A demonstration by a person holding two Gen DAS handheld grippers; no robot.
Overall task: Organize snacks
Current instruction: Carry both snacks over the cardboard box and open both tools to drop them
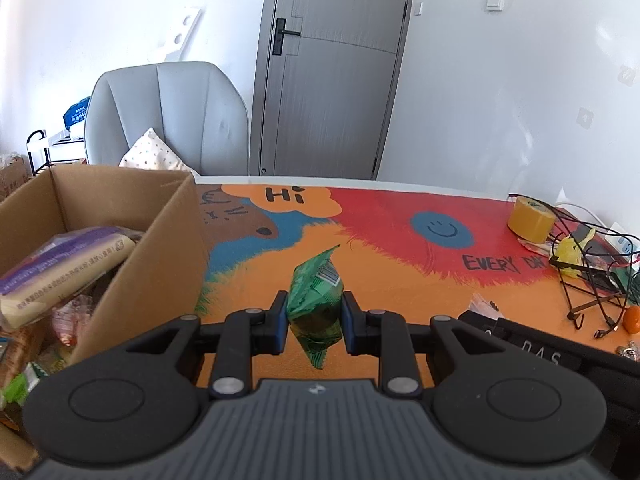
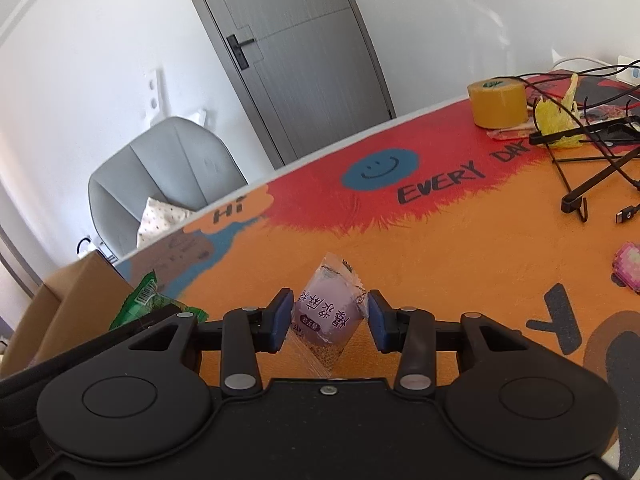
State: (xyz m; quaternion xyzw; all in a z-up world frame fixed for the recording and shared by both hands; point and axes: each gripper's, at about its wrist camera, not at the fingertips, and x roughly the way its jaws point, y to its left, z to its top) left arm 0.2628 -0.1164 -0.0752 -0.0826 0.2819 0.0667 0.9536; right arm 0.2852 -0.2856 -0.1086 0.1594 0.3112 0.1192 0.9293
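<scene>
While a green packet [image 1: 316,292] is clamped between the pads of the left gripper [image 1: 315,316] above the mat [image 1: 400,280], just right of the box [image 1: 168,240], a purple snack [image 2: 326,312] is pinched in the right gripper [image 2: 329,316], also over the mat.
</scene>
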